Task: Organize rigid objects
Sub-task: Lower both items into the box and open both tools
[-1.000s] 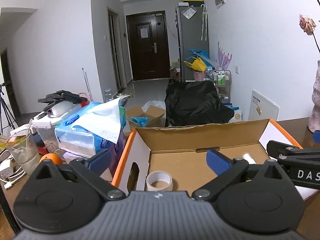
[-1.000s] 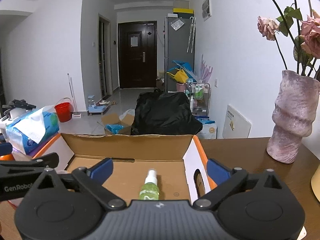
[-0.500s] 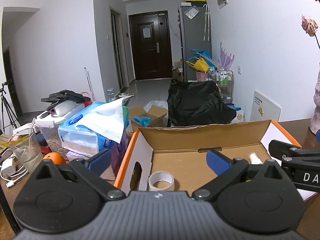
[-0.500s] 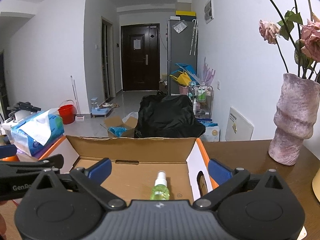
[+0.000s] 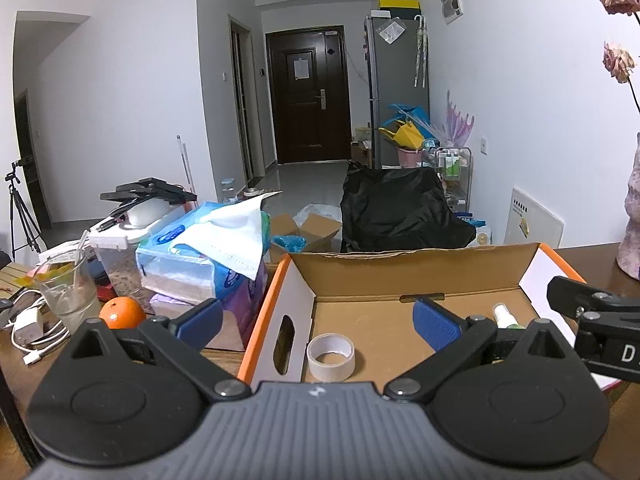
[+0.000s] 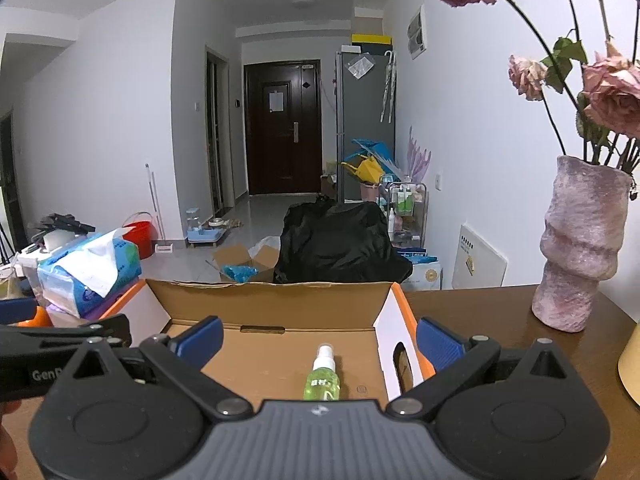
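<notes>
An open cardboard box with orange edges (image 5: 400, 272) (image 6: 272, 308) sits on the wooden table. Inside it lie a roll of tape (image 5: 330, 356) at the left and a green spray bottle (image 6: 322, 374) (image 5: 505, 316) at the right. My left gripper (image 5: 318, 318) is open and empty, held over the box's near left side above the tape. My right gripper (image 6: 318, 338) is open and empty, held over the box's near right side above the bottle. Each gripper shows at the edge of the other's view.
Left of the box are a tissue pack (image 5: 208, 256), an orange (image 5: 120, 312), a glass (image 5: 68, 288), a plastic container (image 5: 120, 252) and white cables (image 5: 32, 332). A pink vase with dried roses (image 6: 580, 244) stands right of the box. A yellow object (image 6: 630, 364) is at the far right.
Both views have shifted slightly, so the box and its contents sit a little further right and lower in frame. Both grippers stay open and empty.
</notes>
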Demonstrator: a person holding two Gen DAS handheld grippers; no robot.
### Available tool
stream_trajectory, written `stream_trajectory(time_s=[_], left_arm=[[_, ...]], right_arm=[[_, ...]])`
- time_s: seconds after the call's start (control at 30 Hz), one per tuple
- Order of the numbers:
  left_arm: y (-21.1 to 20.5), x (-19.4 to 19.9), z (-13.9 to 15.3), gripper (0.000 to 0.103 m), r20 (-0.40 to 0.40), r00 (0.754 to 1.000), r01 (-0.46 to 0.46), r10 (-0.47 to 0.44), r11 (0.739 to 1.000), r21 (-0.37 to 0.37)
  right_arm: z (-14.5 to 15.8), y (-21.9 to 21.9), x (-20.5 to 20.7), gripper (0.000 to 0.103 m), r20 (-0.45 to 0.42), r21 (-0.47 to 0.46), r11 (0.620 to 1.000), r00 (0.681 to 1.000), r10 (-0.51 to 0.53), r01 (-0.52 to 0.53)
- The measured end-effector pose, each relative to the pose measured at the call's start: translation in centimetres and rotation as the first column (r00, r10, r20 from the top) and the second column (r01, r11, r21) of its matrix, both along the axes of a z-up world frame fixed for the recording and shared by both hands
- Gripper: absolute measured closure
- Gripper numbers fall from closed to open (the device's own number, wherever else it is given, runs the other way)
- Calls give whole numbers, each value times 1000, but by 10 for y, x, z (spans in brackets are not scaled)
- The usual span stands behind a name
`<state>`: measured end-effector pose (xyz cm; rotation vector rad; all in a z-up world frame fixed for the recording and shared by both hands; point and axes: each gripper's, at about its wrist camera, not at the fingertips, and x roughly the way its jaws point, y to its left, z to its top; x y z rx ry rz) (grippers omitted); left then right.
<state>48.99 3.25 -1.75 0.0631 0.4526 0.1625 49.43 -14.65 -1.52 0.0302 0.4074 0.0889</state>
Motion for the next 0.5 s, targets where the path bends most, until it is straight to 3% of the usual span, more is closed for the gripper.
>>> stream_trajectory(time_s=[0.5], left_arm=[[6, -49, 3, 0, 8, 1000, -17, 17, 1000, -5]], right_arm=[[5, 1, -54, 0, 27, 3, 1000, 1000, 11, -11]])
